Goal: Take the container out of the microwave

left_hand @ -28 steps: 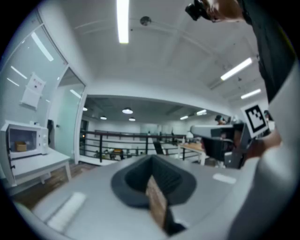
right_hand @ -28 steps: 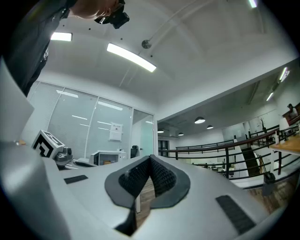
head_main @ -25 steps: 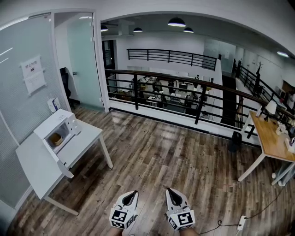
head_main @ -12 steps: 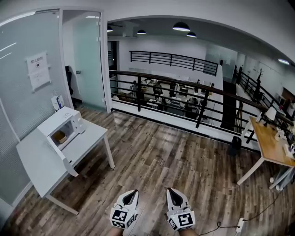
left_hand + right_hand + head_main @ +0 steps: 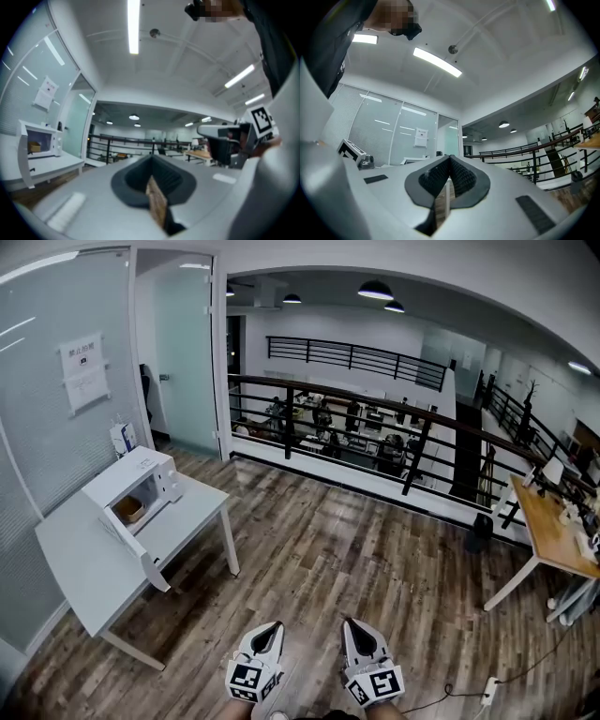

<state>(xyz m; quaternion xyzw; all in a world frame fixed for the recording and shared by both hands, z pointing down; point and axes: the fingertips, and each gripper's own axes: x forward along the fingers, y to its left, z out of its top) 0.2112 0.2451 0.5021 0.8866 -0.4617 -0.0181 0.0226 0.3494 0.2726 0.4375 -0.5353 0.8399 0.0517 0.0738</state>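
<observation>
Vs a sec ago, the microwave [image 5: 131, 486] & its desk [image 5: 89, 568] are sitting further right & a bit bigger in the head view. So the person is closing in on them across the wooden floor [image 5: 356, 549]. They're still well apart tho, w/ lots of floor lying between claws & desk.

Left claw [image 5: 269, 632] & right claw [image 5: 360, 631] are hanging low in front of the body, side by side, pointing ahead. Both are riding w/ jaws pressed together & nothing between them. Each claw's own view is showing only the pads meeting at the tip, w/ floor peeking thru the slit below.

The container [image 5: 130, 510], a small brownish thing, is sitting inside the microwave cavity. The door [image 5: 141, 559] is already hanging open toward the desk's front edge. The left gripper view is catching the same: microwave at far left, door open, brownish thing inside.

For the task, this is approach phase only, no reach begun. The door step is looking done. What's remaining is prob getting to the desk, opening a claw, reaching into the cavity, gripping the container & pulling it out. It's showing too far & too small now for judging the container's shape or best grip pt.
</observation>
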